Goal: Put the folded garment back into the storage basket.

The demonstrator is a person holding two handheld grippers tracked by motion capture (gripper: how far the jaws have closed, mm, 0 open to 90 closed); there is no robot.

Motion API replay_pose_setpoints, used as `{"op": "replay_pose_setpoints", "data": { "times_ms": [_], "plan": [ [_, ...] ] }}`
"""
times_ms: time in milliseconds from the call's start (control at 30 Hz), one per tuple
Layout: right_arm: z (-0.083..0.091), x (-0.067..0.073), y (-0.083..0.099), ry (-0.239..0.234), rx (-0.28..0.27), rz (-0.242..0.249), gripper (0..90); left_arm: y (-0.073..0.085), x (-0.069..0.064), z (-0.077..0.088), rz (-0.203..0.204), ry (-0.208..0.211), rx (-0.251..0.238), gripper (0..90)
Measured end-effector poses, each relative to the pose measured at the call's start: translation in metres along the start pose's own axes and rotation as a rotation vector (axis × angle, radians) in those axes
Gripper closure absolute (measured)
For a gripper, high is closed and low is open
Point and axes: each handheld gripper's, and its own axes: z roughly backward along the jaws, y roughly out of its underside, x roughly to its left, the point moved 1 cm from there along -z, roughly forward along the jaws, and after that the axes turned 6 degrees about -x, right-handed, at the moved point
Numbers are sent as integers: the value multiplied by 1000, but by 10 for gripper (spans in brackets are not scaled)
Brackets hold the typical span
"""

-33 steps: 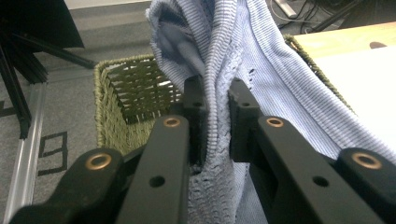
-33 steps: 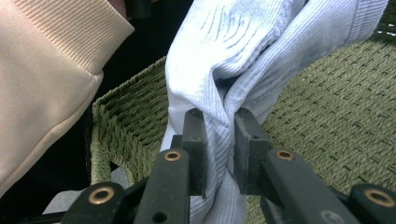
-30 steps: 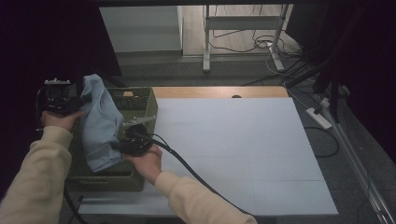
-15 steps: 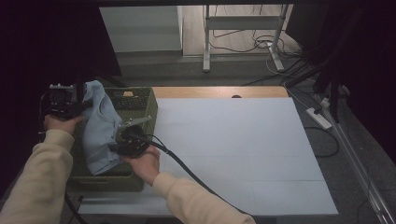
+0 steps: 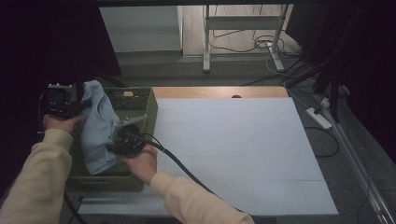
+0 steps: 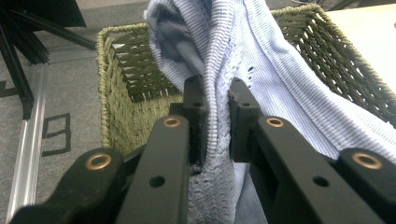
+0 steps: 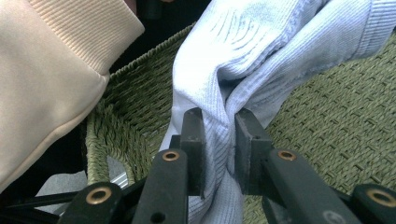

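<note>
A light blue knitted garment (image 5: 98, 128) hangs over a green woven basket (image 5: 140, 100) at the table's left end. My left gripper (image 5: 77, 105) holds its upper left part; in the left gripper view the black jaws pinch a ribbed fold of the garment (image 6: 217, 107), with the left gripper (image 6: 217, 105) shut on it. My right gripper (image 5: 116, 140) grips the garment lower down on its right side. In the right gripper view the jaws squeeze a bunched fold of the garment (image 7: 219, 126) above the basket's (image 7: 336, 126) woven floor, the right gripper (image 7: 219, 128) shut on it.
A white table top (image 5: 233, 149) spreads to the right of the basket, with a wooden strip (image 5: 219, 91) along its far edge. A cream sleeve (image 7: 46, 79) fills the left of the right gripper view. Cables and a power strip (image 5: 320, 119) lie on the floor at the right.
The garment and both grippers have shifted slightly toward the near-left over the basket; both grips on the cloth stay the same.
</note>
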Motion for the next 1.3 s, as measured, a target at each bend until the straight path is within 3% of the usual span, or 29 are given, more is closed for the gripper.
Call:
{"op": "replay_pose_setpoints", "data": {
  "times_ms": [500, 1000, 1067, 1133, 1167, 1200, 1233, 1300],
  "plan": [
    [-5, -4, 1, 22, 9, -23, 750, 0, 4, 2, 3, -5, 2, 798],
    [-10, 1, 1, 64, 82, 35, 740, 4, 1, -10, -8, -4, 43, 797],
    [-10, 1, 1, 67, 85, 35, 724, 5, 1, -11, -7, -7, 44, 796],
    [-10, 1, 1, 78, 102, 53, 626, 6, 1, -13, -3, -3, 48, 793],
    [-11, 2, 0, 98, 114, 69, 511, 6, 0, -16, -13, -11, 59, 776],
    [-12, 4, -1, 124, 129, 76, 459, 7, -1, -19, -15, -18, 72, 670],
    [-12, 4, -2, 125, 126, 73, 442, 7, -1, -23, -3, -13, 87, 540],
    [-9, 6, -5, 145, 97, 105, 402, 8, -2, -26, -1, -2, 97, 465]
  ]
}}
